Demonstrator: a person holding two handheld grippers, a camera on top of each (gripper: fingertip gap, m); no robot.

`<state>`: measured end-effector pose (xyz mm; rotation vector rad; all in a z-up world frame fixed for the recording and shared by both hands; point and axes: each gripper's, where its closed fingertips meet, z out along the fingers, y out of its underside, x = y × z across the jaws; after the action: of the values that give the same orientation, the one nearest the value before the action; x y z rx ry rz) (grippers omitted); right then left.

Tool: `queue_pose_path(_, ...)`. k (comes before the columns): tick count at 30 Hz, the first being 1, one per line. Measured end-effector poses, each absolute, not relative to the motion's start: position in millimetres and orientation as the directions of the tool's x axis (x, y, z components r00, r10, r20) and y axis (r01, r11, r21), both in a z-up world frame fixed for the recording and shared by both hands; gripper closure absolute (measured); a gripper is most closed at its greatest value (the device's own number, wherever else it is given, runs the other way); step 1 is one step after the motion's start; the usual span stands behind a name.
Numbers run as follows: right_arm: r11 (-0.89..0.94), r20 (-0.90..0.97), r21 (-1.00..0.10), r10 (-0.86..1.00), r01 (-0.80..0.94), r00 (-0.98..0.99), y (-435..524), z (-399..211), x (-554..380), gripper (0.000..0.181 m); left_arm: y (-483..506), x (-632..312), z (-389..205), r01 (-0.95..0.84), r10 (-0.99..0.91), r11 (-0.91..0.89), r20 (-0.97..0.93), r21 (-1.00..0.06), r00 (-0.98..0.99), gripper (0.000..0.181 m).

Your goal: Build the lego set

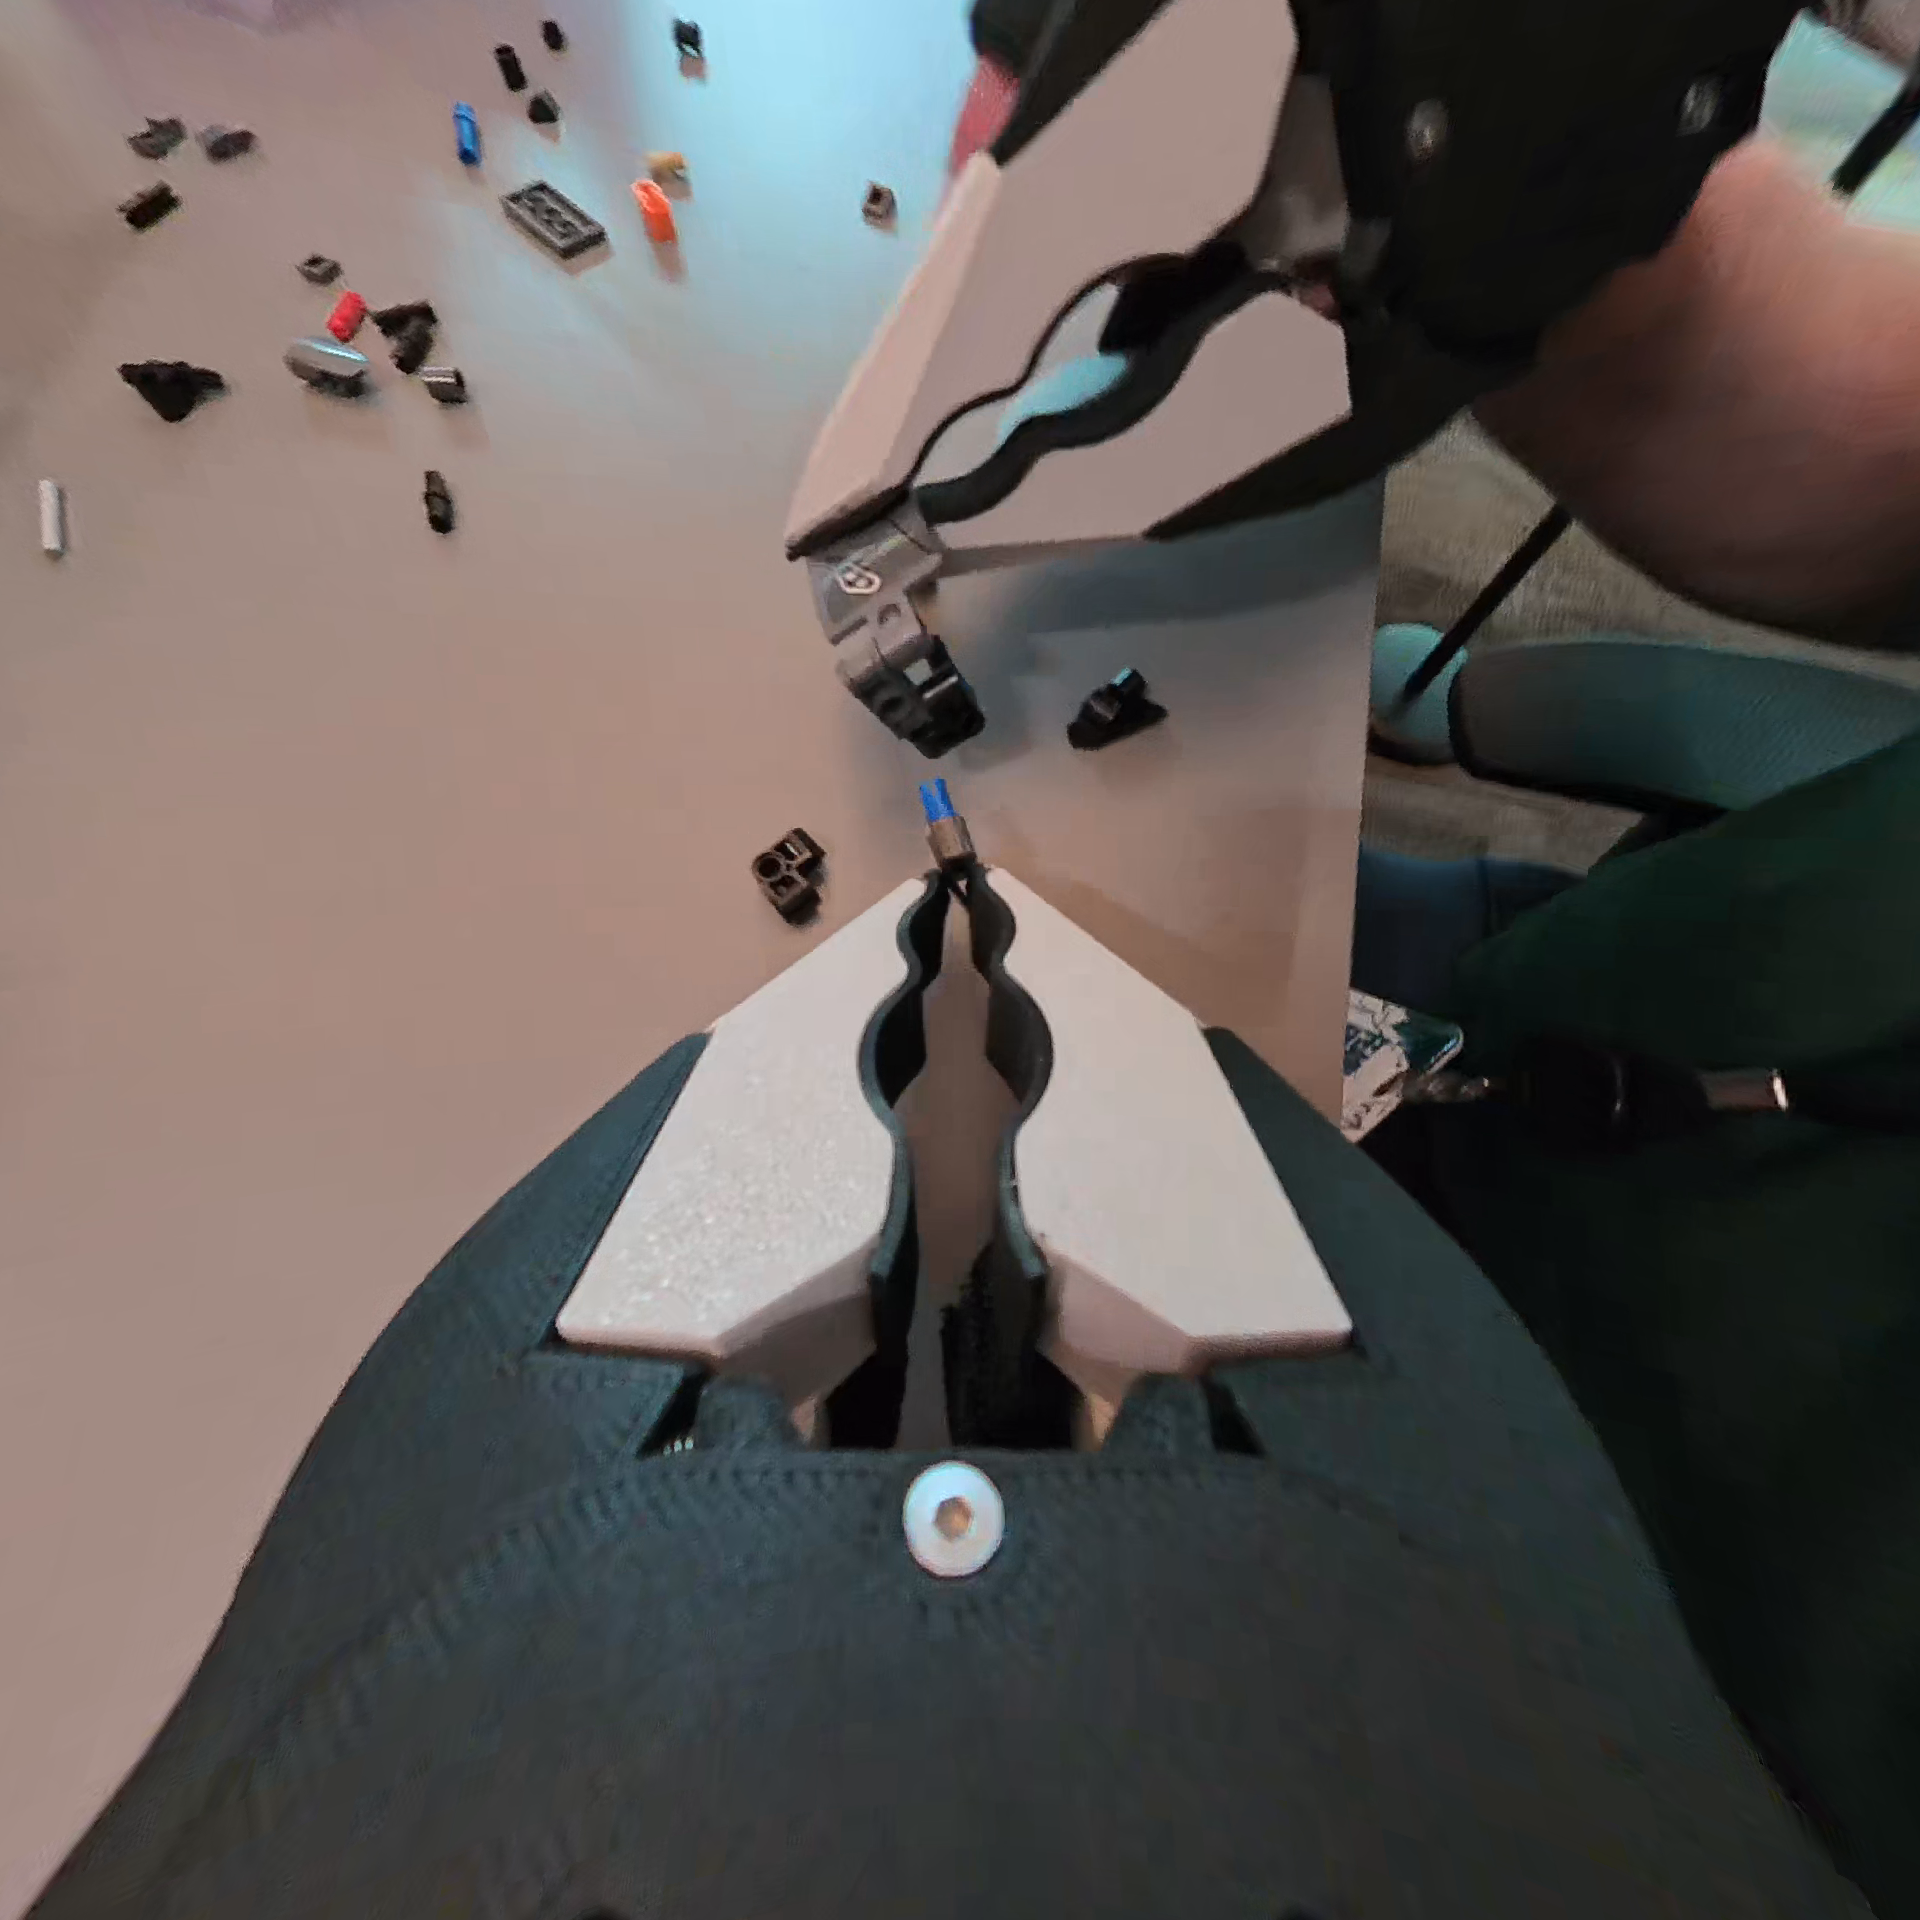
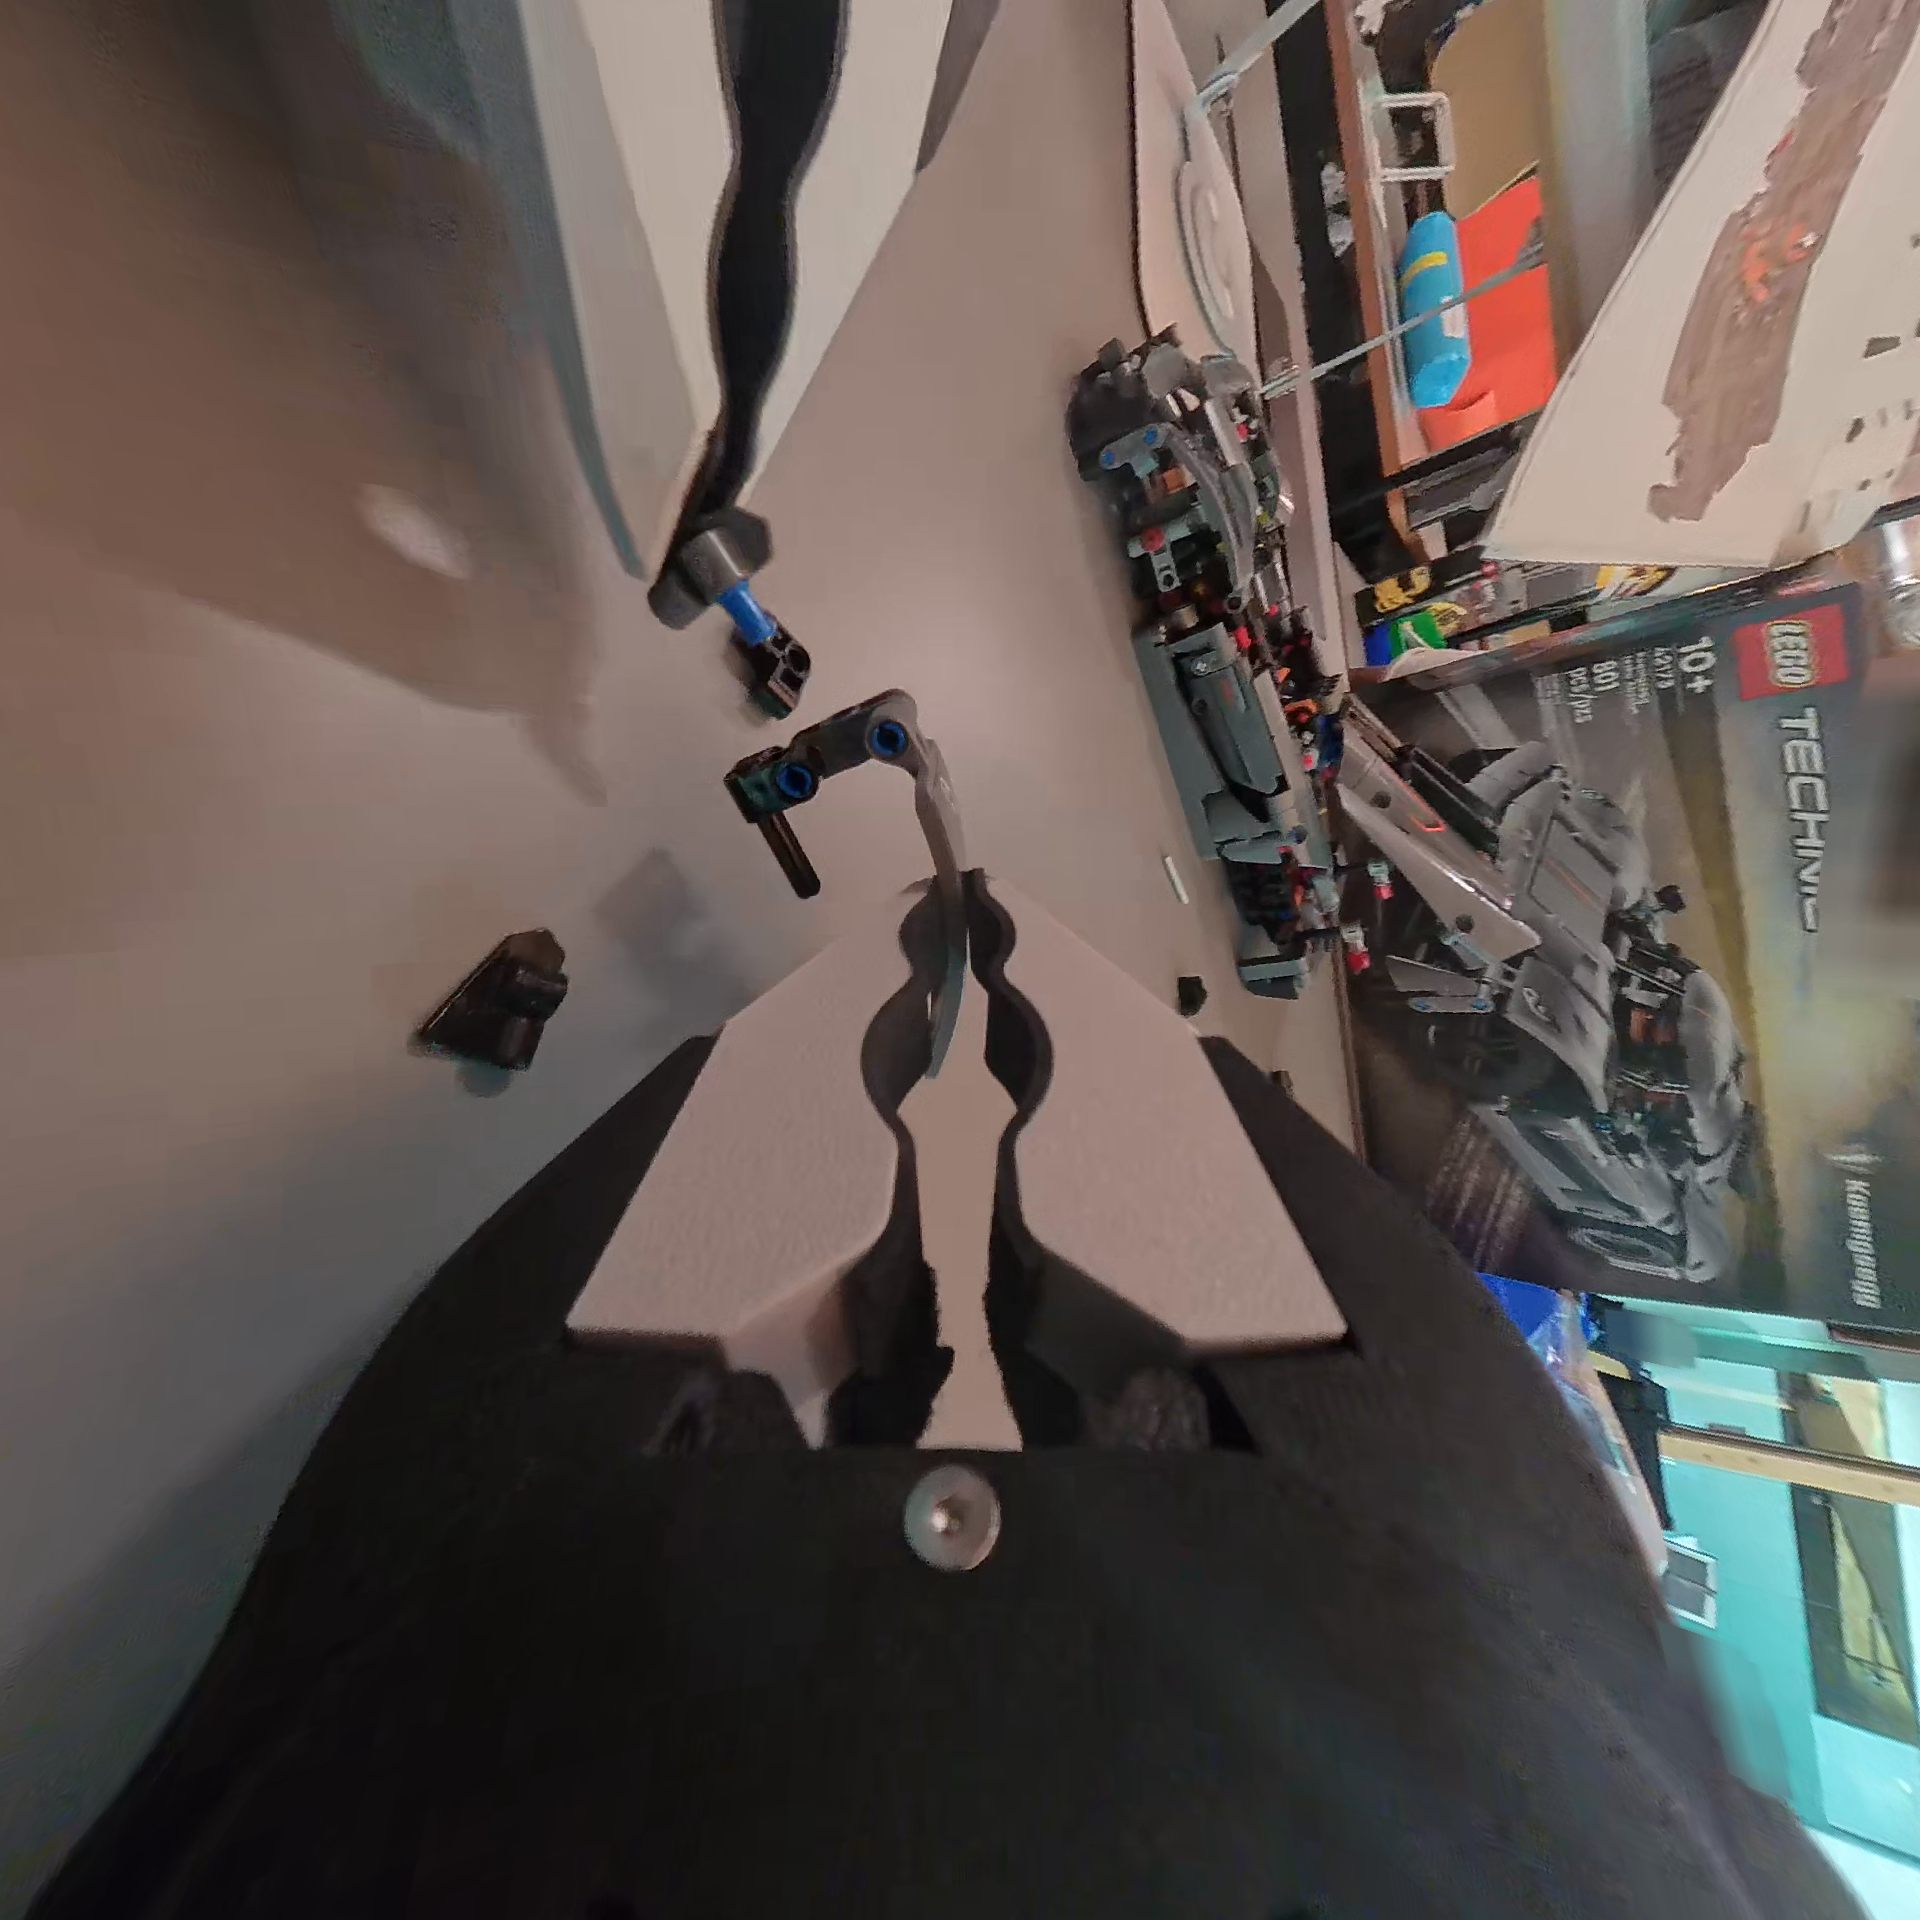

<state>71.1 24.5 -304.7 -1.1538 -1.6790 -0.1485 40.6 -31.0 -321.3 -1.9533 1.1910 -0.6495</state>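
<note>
Left gripper [image 1: 951, 873]: jaws pinched on a small grey bush with blue pin [image 1: 943, 821].
Right gripper [image 2: 951, 883]: jaws clamped on a grey curved panel with black connectors [image 2: 862, 769], apparently above the white table [image 1: 312, 831].

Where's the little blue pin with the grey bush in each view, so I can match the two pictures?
Left wrist view: the pin sits just above centre, pinched at the left claw tips.
Right wrist view: upper left of centre, held by the far claw.
Shared landmark: the grey-and-black assembly held by the right claw, just beyond the pin in both.

Both tools [image 1: 954, 883] [image 2: 951, 894] closed — tips near
</note>
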Motion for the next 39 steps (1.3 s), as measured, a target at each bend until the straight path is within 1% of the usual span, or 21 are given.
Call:
queue_pose_path(1,0.53,0.799,-0.415,0.601,0.739,0.017,25.0,-303.0,70.5,0.179,-28.7,40.2,-318.4,-0.497,-0.891,-0.301,0.055,-0.814,0.45,0.179)
queue_pose_path(5,0.534,0.816,-0.416,0.577,0.736,0.043,25.2,-297.1,66.7,0.179,-26.1,42.1,-309.8,-0.439,-0.886,-0.311,0.089,-0.843,0.456,0.179)
queue_pose_path(10,0.556,0.834,-0.397,0.55,0.73,0.035,22.7,-296.2,58.4,0.179,-27.4,42.1,-305.9,-0.406,-0.88,-0.322,0.113,-0.855,0.461,0.179)
queue_pose_path(18,0.578,0.845,-0.403,0.532,0.71,0.047,22.2,-290.6,49.7,0.18,-25.5,35.7,-297.3,-0.335,-0.867,-0.344,0.159,-0.877,0.473,0.179)
queue_pose_path(28,0.578,0.843,-0.432,0.532,0.692,0.082,22.8,-285.1,50.2,0.18,-24.2,34.7,-295.8,-0.319,-0.862,-0.352,0.172,-0.88,0.476,0.179)
queue_pose_path(39,0.592,0.848,-0.416,0.526,0.69,0.059,21.9,-288.9,49.4,0.18,-24.6,35.1,-303.1,-0.343,-0.856,-0.394,0.204,-0.853,0.474,0.179)
